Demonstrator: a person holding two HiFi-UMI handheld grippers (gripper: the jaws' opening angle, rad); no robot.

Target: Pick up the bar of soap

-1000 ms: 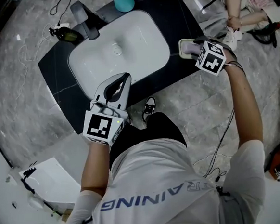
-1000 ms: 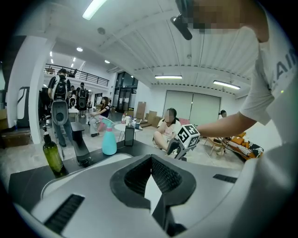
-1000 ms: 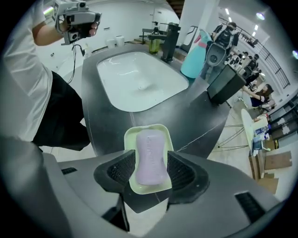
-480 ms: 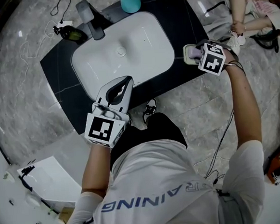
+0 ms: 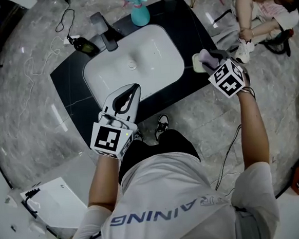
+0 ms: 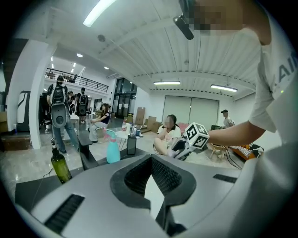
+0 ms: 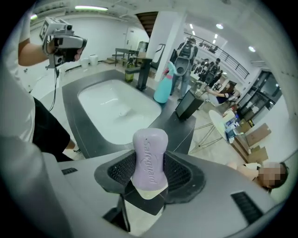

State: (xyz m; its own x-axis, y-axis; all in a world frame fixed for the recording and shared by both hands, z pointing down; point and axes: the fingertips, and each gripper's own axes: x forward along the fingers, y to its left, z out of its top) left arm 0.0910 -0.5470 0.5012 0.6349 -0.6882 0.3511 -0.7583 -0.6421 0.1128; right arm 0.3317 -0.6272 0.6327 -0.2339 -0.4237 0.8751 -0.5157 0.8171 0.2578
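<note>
The lilac bar of soap (image 7: 150, 155) stands upright between the pads of my right gripper (image 7: 150, 173), which is shut on it. In the head view that gripper (image 5: 210, 61) holds the soap (image 5: 205, 56) over the right end of the black counter (image 5: 72, 89), just above a pale soap dish (image 5: 196, 62). My left gripper (image 5: 134, 86) hovers at the front rim of the white sink (image 5: 172, 73). Its jaws are shut with nothing in them, and the left gripper view (image 6: 151, 157) shows only the basin through the slit.
A black faucet (image 5: 105, 28), a dark green bottle (image 5: 87, 44) and a teal spray bottle (image 5: 139, 13) stand along the back of the counter. A person sits on the floor at the far right (image 5: 264, 9). Cables trail on the marble floor (image 5: 31, 58).
My right gripper has drawn back toward the body with the soap, away from the dish. The left gripper has stayed in place. The head camera has tilted a little.
</note>
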